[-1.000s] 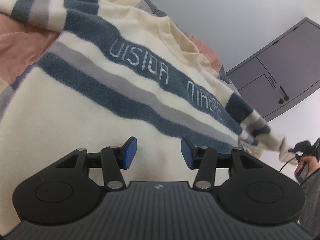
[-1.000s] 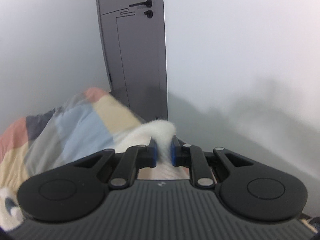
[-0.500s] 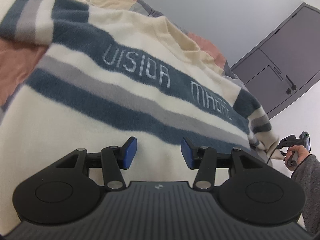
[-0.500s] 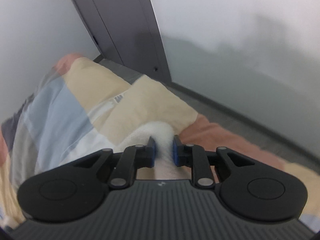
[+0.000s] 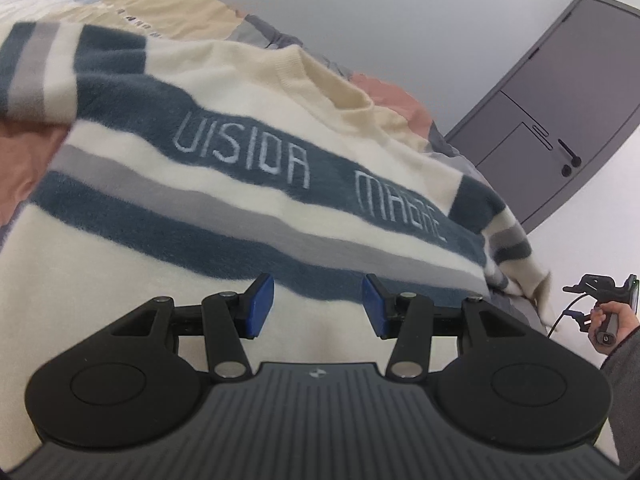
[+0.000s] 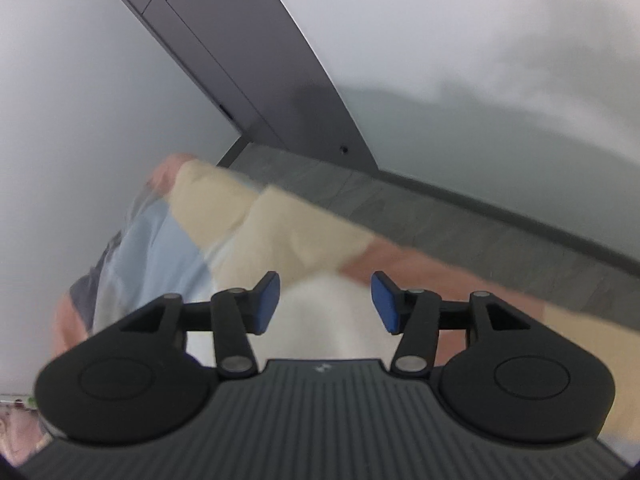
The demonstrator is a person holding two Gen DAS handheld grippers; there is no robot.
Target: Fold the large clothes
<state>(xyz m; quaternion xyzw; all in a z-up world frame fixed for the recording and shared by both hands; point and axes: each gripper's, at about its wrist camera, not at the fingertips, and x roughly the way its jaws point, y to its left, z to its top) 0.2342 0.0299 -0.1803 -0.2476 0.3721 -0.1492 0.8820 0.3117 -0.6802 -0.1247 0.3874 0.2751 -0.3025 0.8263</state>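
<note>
Sweater (image 5: 224,216) lies spread on bed; left jaws gape empty, right jaws opening.

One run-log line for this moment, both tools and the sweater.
left tool: open, empty, over sweater | right tool: opening, white sleeve cloth between pads, unpinched | sweater: flat on patchwork bedspread, unfolded

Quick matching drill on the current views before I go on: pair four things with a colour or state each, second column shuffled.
Things:
1. sweater
2. door
3. left tool
4. bedcover

Descriptions:
A. dark grey, with a black handle
B. patchwork of blue, beige and pink
C. cream with blue and grey stripes and lettering
D. blue pads apart, nothing between them

Pairs: 1-C, 2-A, 3-D, 4-B
</note>
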